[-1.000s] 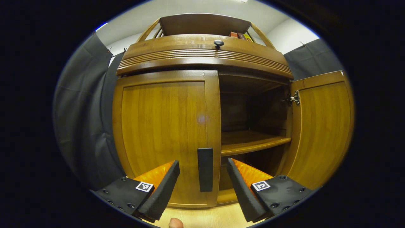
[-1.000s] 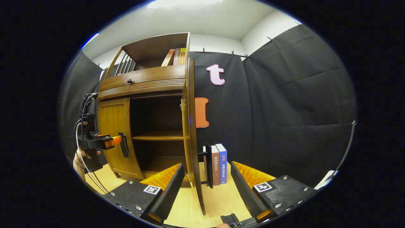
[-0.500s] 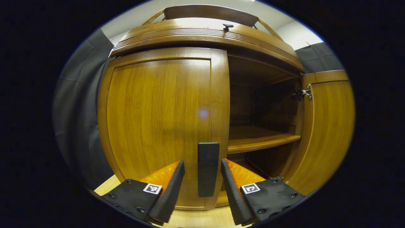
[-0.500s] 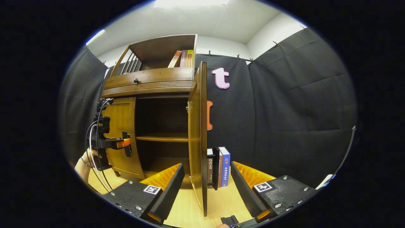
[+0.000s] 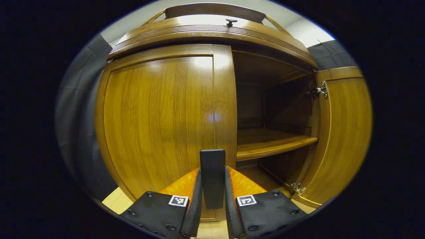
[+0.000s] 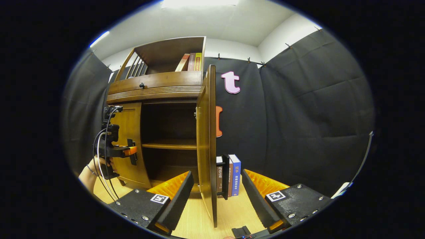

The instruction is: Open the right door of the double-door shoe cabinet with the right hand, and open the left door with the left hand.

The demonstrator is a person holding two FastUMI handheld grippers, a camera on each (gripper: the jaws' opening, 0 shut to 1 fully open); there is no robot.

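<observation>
The shoe cabinet (image 6: 156, 96) stands on the wooden floor by the black wall. A moment ago the left hand-held gripper (image 5: 212, 192) had its fingers wide apart around the black handle (image 5: 212, 177) of the left door (image 5: 166, 119). Now both fingers squeeze that handle, so the door looks ready to pull. The left door is shut. The right door (image 6: 207, 146) is swung wide open. The right hand-held gripper (image 6: 217, 196) has its fingers apart, holding nothing. There are two doors, two grippers, one shelf (image 5: 269, 144) inside, and three books (image 6: 191, 62) on top.
</observation>
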